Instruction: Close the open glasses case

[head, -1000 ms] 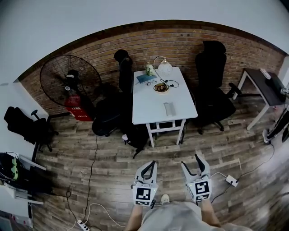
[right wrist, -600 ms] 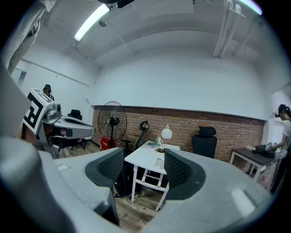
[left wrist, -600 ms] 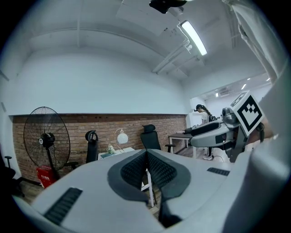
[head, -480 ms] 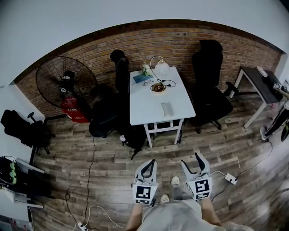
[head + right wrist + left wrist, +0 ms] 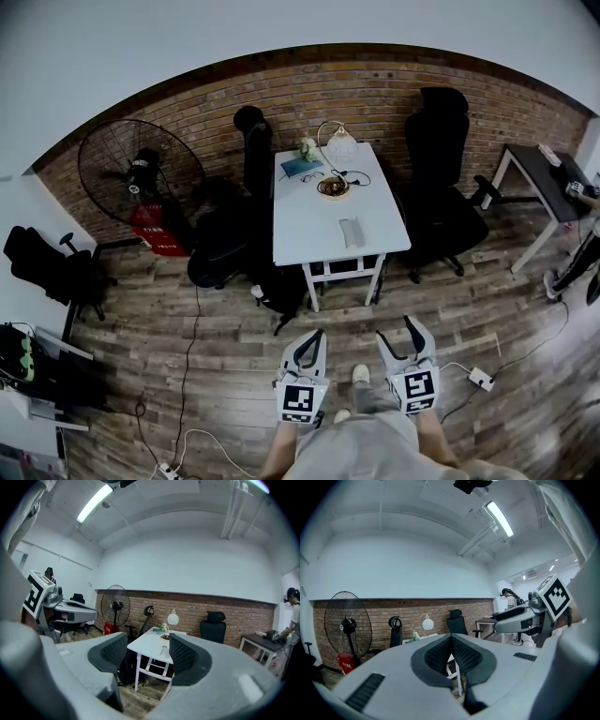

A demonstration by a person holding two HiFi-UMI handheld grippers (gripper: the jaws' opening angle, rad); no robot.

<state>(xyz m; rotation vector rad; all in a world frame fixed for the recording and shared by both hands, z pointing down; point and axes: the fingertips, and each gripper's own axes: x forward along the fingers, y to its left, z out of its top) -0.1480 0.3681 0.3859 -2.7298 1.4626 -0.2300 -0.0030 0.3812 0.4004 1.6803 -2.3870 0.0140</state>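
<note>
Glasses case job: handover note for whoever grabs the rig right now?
Left gripper: shut, holding nothing.
Right gripper: open, empty.
Both are held low over the wood floor, well short of the white table.
Glasses case: lies on the table's near half, untouched; too far off to tell how its lid stands.
Done: nothing yet.
Left: walk up to the table, reach the case, close its lid.
</note>
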